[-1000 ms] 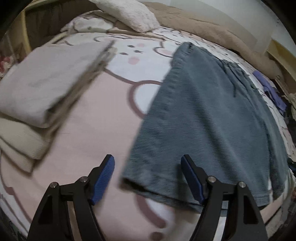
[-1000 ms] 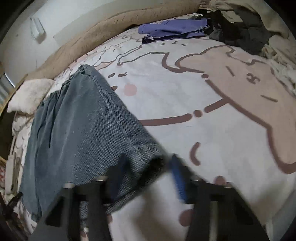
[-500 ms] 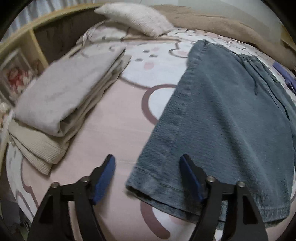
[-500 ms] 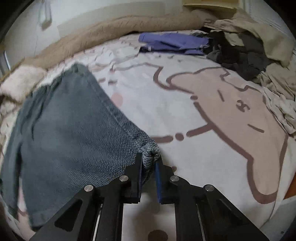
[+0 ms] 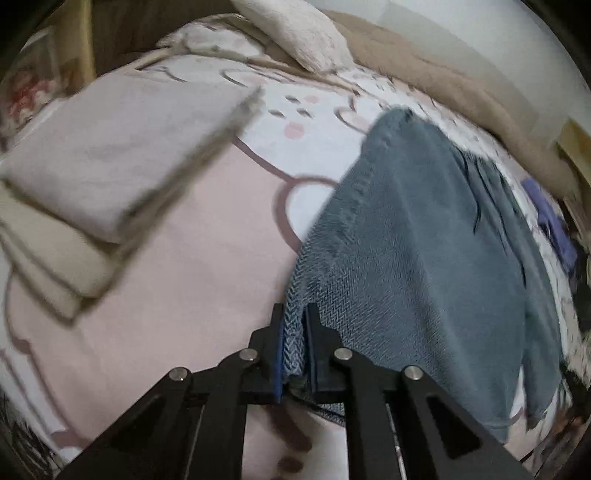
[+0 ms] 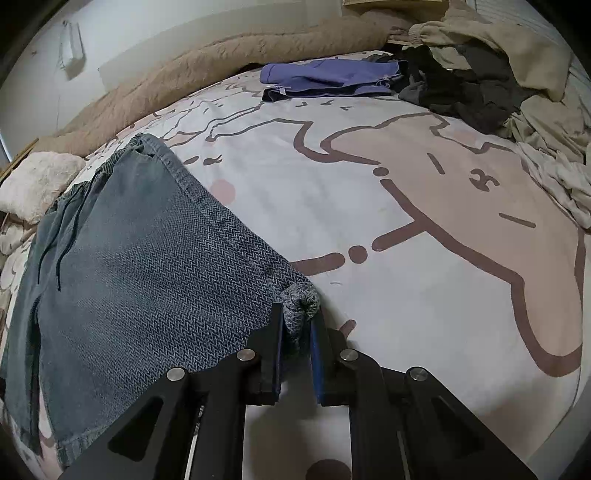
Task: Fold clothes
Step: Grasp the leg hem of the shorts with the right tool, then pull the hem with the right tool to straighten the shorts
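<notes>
Grey-blue herringbone shorts [image 5: 424, 236] [image 6: 136, 266] lie spread on a pink and white cartoon bedsheet [image 5: 192, 280] [image 6: 388, 221], with a dark drawstring at the far waistband. My left gripper [image 5: 295, 314] is shut on the near left hem corner, and the cloth there is lifted a little off the sheet. My right gripper [image 6: 297, 314] is shut on the bunched near right hem corner. The pinched cloth sticks up between its blue pads [image 6: 317, 354].
A stack of folded light grey and cream clothes [image 5: 103, 177] lies left of the shorts. A purple garment [image 6: 328, 75] and a heap of dark and beige clothes [image 6: 491, 77] sit at the far right. A tan blanket [image 6: 229, 62] and a fluffy pillow [image 5: 299, 33] line the far edge.
The left gripper went from wide open around the left hem corner to shut on it and lifted slightly. The right gripper closed on the right hem corner and has held it since.
</notes>
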